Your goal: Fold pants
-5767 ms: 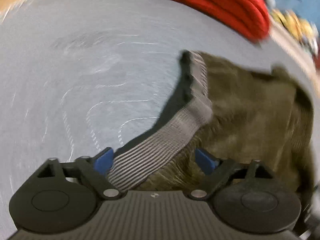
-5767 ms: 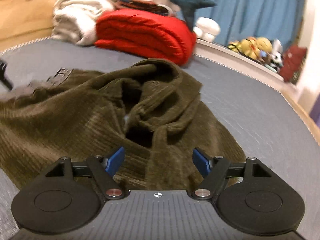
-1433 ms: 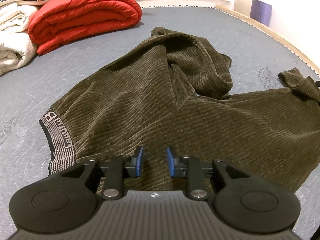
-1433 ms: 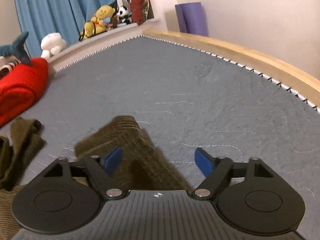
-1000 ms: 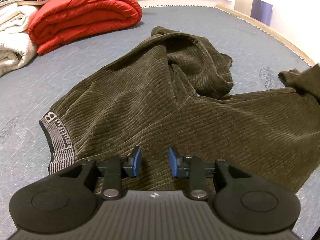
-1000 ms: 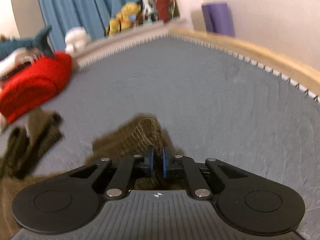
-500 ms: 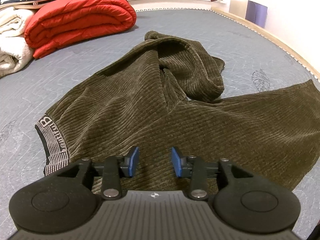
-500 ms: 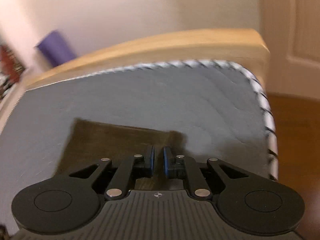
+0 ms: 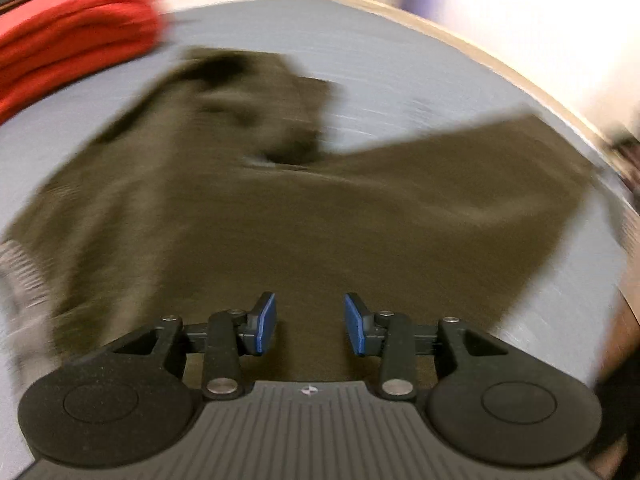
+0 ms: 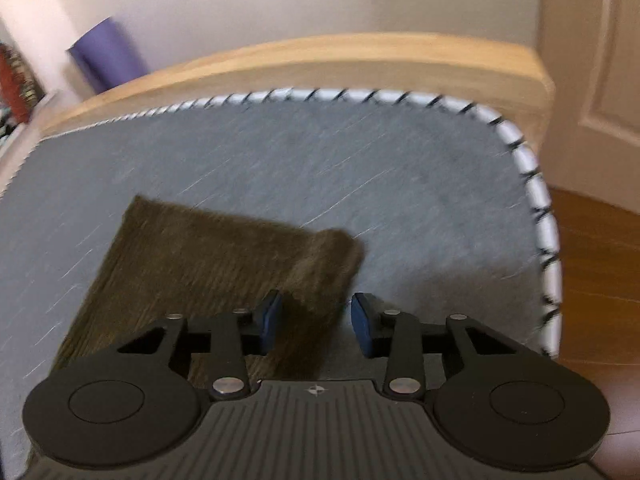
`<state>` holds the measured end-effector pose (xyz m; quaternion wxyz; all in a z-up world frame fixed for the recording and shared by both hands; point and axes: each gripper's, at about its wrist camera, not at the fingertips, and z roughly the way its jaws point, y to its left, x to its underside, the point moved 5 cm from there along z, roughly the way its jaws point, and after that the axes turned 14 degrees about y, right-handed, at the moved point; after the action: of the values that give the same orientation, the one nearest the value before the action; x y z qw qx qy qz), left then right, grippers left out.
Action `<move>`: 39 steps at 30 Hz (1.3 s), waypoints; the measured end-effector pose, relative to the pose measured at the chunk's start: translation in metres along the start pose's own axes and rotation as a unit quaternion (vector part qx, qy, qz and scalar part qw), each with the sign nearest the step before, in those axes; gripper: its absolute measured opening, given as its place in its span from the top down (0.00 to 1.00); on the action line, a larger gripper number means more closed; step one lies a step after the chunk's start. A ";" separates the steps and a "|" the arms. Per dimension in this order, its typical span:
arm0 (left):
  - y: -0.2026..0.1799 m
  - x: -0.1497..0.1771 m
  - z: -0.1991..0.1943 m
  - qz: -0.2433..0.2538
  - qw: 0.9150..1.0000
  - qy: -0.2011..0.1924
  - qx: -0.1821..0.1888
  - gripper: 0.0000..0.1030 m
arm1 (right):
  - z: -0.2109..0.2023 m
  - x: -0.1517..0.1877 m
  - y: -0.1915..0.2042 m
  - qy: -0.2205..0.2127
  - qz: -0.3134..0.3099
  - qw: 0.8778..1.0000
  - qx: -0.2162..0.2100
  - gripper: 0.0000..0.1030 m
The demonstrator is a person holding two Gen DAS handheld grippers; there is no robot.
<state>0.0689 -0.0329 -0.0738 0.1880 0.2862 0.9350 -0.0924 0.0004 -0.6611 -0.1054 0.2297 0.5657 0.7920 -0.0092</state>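
Note:
The olive corduroy pants [image 9: 304,216] lie spread on the grey mattress [image 9: 360,52]; the left wrist view is motion-blurred. One leg stretches right, the other is bunched at the back. The grey waistband [image 9: 20,280] shows at the left edge. My left gripper [image 9: 310,322] is open just above the fabric, holding nothing. In the right wrist view the leg's hem [image 10: 224,248] lies flat near the mattress corner. My right gripper [image 10: 316,322] is open, its jaws either side of the hem's edge.
A red folded blanket [image 9: 68,36] sits at the back left. The mattress corner with striped piping [image 10: 536,184], a wooden bed frame [image 10: 320,56] and wooden floor [image 10: 600,272] lie just beyond the hem. A purple roll [image 10: 104,56] stands by the wall.
My right gripper has opened and let go of the pant leg hem, which now lies flat near the mattress corner. My left gripper has opened wider and is moving quickly over the pants.

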 end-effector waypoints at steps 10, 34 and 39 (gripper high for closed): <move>-0.088 0.028 0.047 0.205 0.978 0.031 0.020 0.59 | -0.045 0.038 0.085 -0.049 -0.178 0.977 -0.105 0.56; 0.048 0.073 -0.015 0.027 0.997 0.053 -0.050 0.86 | -0.133 0.277 0.187 0.127 -0.689 0.652 -0.291 0.36; 0.066 0.088 -0.020 -0.008 0.995 0.067 -0.075 0.85 | -0.113 0.324 0.159 0.136 -0.789 0.571 -0.184 0.37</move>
<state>0.0331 0.0709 -0.0955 0.1452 0.2696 0.9520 -0.0039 0.0211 -0.2834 -0.0865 0.1205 -0.3428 0.9309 0.0365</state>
